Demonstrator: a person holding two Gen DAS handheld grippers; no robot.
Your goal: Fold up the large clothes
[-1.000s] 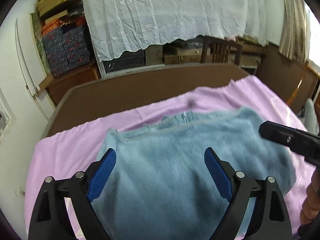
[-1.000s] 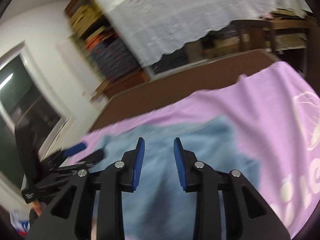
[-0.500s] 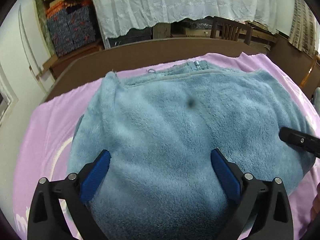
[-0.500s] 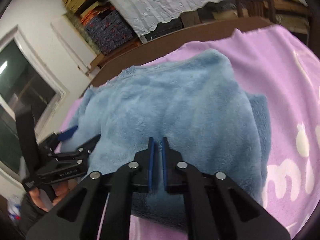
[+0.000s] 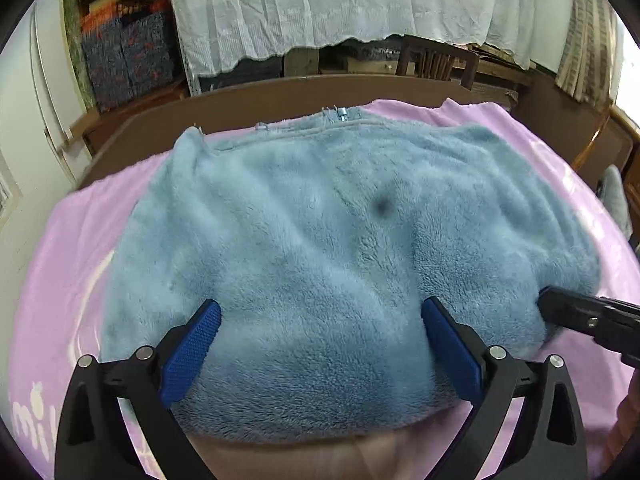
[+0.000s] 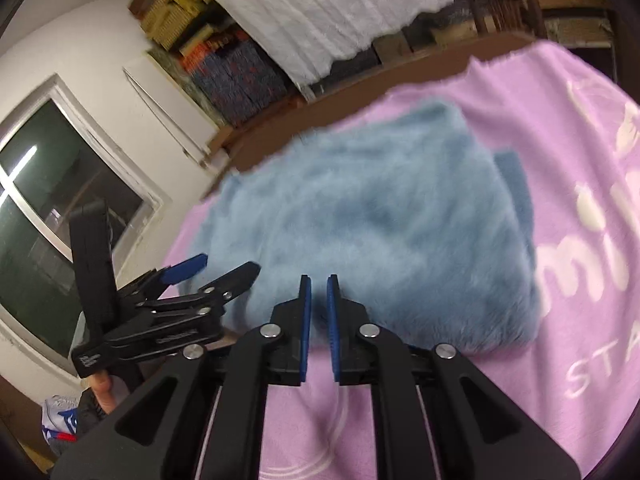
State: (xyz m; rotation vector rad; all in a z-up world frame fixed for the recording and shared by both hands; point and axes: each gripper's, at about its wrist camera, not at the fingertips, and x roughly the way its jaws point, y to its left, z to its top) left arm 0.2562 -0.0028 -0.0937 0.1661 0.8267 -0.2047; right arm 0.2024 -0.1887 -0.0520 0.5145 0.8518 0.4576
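Note:
A folded light-blue fleece garment (image 5: 340, 240) lies flat on a pink blanket (image 5: 80, 260), its zip end (image 5: 342, 114) at the far edge. My left gripper (image 5: 320, 308) is open wide, its blue pads straddling the garment's near part just above the pile. My right gripper (image 6: 319, 280) hovers at the near edge of the garment (image 6: 380, 220). Its jaws are almost shut and opening a crack, with nothing between them. The right gripper's tip (image 5: 560, 308) shows by the garment's right corner. In the right wrist view the left gripper (image 6: 226, 266) is at the left.
The blanket (image 6: 580, 160) covers a brown table (image 5: 280, 100) whose far rim stays bare. Behind it stand a wooden chair (image 5: 436, 60), a shelf under a white lace cloth (image 5: 340, 4) and stacked boxes (image 5: 128, 52). A window (image 6: 48, 200) is at the left.
Both grippers have sunk toward the garment, which now fills more of each view. The right jaws went from partly open to nearly shut. The left jaws widened a little.

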